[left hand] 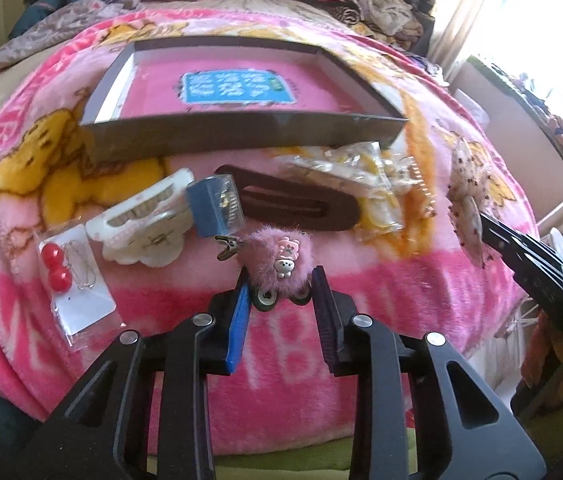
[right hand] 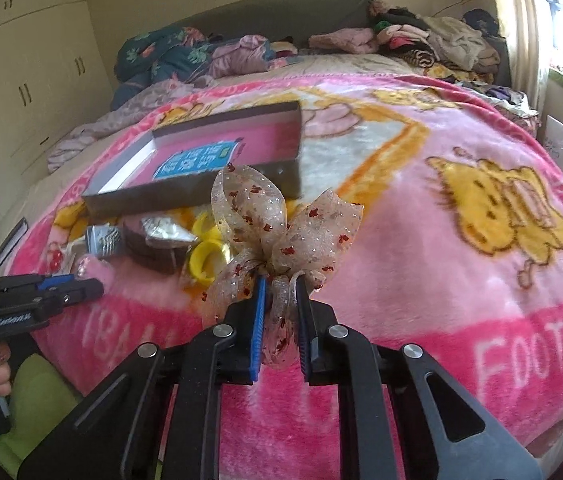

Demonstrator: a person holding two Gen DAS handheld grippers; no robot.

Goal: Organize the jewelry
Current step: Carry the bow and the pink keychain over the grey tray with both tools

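My left gripper is closed on a fluffy pink hair clip with a small charm, just above the pink blanket. My right gripper is shut on a sheer ribbon bow with red dots and holds it up; the bow also shows in the left wrist view. An open brown box with a pink floor and blue label lies beyond the pile, and shows in the right wrist view. Left of the clip lie a white claw clip, red bead earrings on a card and a blue box.
A brown snap clip and clear packets with yellow pieces lie by the box. Yellow rings sit near the bow. Folded clothes are piled at the bed's far end. A window ledge is on the right.
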